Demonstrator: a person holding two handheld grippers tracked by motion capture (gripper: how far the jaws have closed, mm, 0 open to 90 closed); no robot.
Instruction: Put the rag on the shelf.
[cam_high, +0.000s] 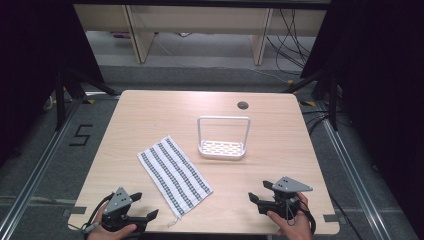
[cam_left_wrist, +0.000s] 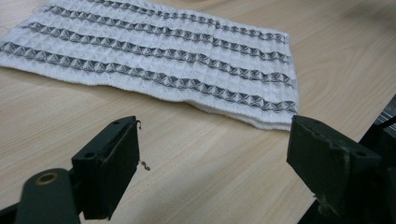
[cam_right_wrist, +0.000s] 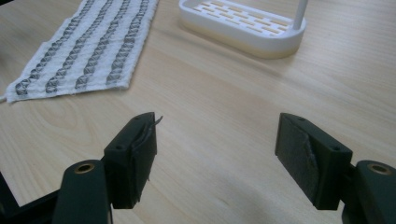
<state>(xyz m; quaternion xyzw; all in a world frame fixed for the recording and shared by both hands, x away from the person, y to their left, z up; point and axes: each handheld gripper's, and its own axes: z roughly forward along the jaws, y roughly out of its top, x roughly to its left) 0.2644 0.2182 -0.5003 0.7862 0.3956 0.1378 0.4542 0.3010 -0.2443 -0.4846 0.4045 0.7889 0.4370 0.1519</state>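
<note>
A white cloth (cam_high: 174, 173) with dark patterned stripes lies folded flat on the wooden table (cam_high: 150, 115), left of centre. It fills the upper part of the left gripper view as the cloth (cam_left_wrist: 154, 60) and lies at the upper left of the right gripper view as the cloth (cam_right_wrist: 88, 51). A white plastic rack (cam_high: 223, 140) with a slotted base and a tall hoop handle stands at the middle of the table; its base, the rack (cam_right_wrist: 243, 25), is ahead of my right jaws. My left gripper (cam_high: 144, 206) rests open at the table's front left corner. My right gripper (cam_high: 260, 192) is open at the front right, nothing between its jaws.
A round cable hole (cam_high: 243, 105) sits near the table's far edge. Beyond the table are wooden furniture legs (cam_high: 137, 35) and loose cables (cam_high: 290, 40) on the floor. A taped "5" (cam_high: 80, 135) marks the floor at the left.
</note>
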